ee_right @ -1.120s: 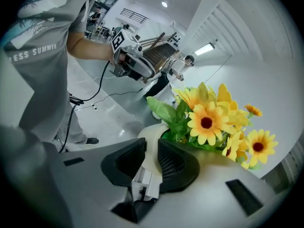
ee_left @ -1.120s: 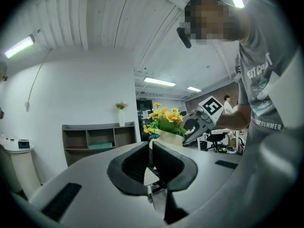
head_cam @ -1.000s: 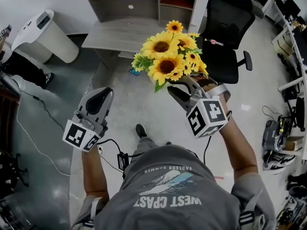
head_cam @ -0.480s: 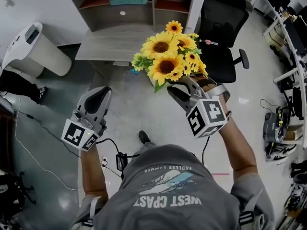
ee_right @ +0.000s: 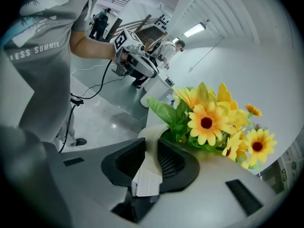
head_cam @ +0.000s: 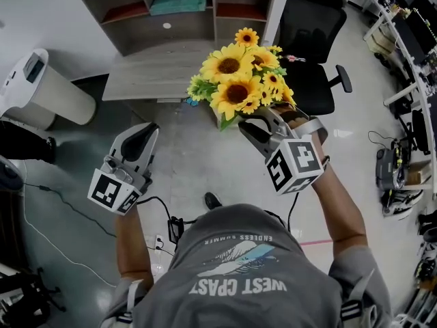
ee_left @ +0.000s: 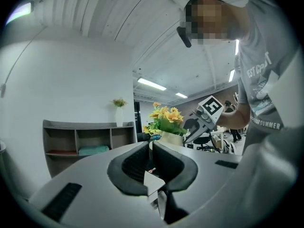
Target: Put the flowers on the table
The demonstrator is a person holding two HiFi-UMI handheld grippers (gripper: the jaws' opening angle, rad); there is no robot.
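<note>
Ref. landmark: bench (head_cam: 147,74), grey, set in front of a shelf unit (head_cam: 171,9).

1. R claw (head_cam: 258,123)
- State: pinching the cream pot (ee_right: 152,136) of the flowers (head_cam: 239,80). The pot wall at the rim sits between the two black pads.
- Pos.: in the air on the person's side of the bench, off its right end.

2. Flowers
- Yellow sunflower-type blooms w/ green leaves, standing upright in the pot.
- Not resting on the bench: the pot hangs from the R claw over the floor (head_cam: 191,156).
- In the head view the blooms overlap the bench's right end. Height above the bench top cannot be told.

3. L claw (head_cam: 142,135)
- State: pads pressed together w/ only a thin slit between them, nothing held.
- Pos.: in the air on the person's side of the bench, opposite its left half and well apart from the flowers.

4. Surroundings
- Black office chair (head_cam: 314,39) stands just past the bench's right end.
</note>
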